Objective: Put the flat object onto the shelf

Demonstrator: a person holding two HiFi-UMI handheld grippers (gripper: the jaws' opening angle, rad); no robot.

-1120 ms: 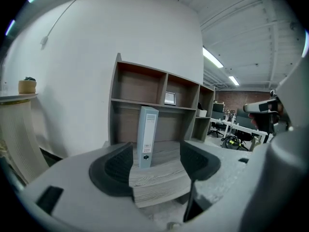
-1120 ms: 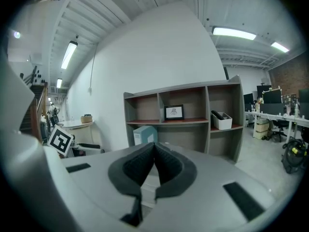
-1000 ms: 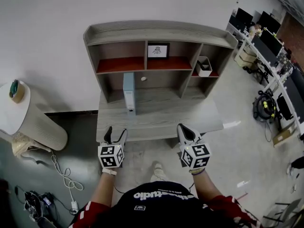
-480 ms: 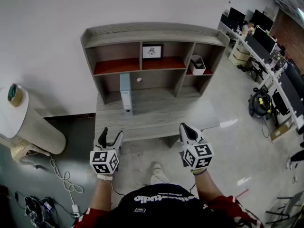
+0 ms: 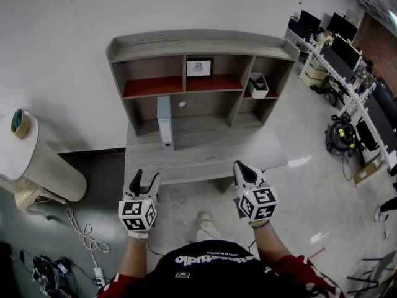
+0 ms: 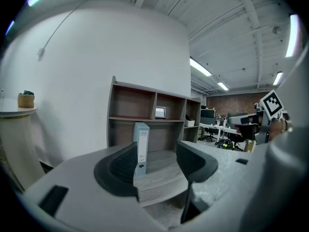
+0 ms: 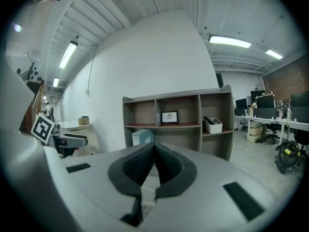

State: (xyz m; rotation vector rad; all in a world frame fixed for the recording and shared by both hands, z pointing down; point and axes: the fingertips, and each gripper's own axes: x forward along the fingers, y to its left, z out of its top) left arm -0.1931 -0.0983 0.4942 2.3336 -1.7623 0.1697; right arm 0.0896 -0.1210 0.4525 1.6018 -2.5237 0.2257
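A light blue binder (image 5: pixel 164 121) stands upright on the grey desk (image 5: pixel 211 148), under the left bay of the shelf unit (image 5: pixel 198 42). It also shows in the left gripper view (image 6: pixel 141 149), and in the right gripper view its top (image 7: pixel 143 137) peeps over the jaws. My left gripper (image 5: pixel 144 177) hangs in front of the desk's near edge, well short of the binder. It is open, its jaws have just been closing a little, and nothing is between them (image 6: pixel 157 161). My right gripper (image 5: pixel 242 166) is shut and empty, its pads touching (image 7: pixel 153 151).
The upper shelf holds a small framed picture (image 5: pixel 199 67) and a white bin (image 5: pixel 257 84). A round white side table (image 5: pixel 25 151) with a small roll (image 5: pixel 20 121) stands at left, cables (image 5: pixel 80 228) lie on the floor, and office desks (image 5: pixel 347 61) are at right.
My left gripper has drawn back from the desk edge towards me and to the left, and its jaws stand a little narrower. The right gripper has hardly moved.
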